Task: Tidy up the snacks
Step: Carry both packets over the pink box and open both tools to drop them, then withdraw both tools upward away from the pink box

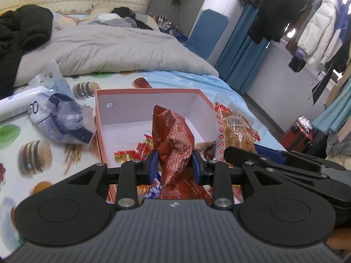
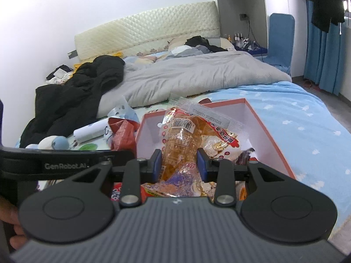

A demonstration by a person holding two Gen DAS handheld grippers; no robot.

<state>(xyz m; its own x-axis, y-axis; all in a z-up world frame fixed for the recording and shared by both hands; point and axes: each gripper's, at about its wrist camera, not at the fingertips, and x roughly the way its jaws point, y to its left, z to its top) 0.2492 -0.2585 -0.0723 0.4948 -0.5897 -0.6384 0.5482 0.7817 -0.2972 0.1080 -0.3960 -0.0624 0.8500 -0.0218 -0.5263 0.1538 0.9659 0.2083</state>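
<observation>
A pink box (image 1: 103, 131) with a white inside stands open on the bed; it also shows in the right wrist view (image 2: 269, 131). My left gripper (image 1: 174, 166) is shut on a dark red snack bag (image 1: 173, 135) held over the box's near part. My right gripper (image 2: 179, 164) is shut on a clear orange snack bag (image 2: 186, 135) above the box; that bag shows at the right in the left wrist view (image 1: 237, 129). Small red and yellow snack packets (image 1: 136, 151) lie in the box.
A crumpled clear plastic bag with dark contents (image 1: 61, 118) and a white tube (image 1: 19, 103) lie left of the box. A grey duvet (image 1: 122, 50) and black clothes (image 2: 74, 96) fill the bed behind. The blue sheet's edge (image 2: 318, 144) drops off at right.
</observation>
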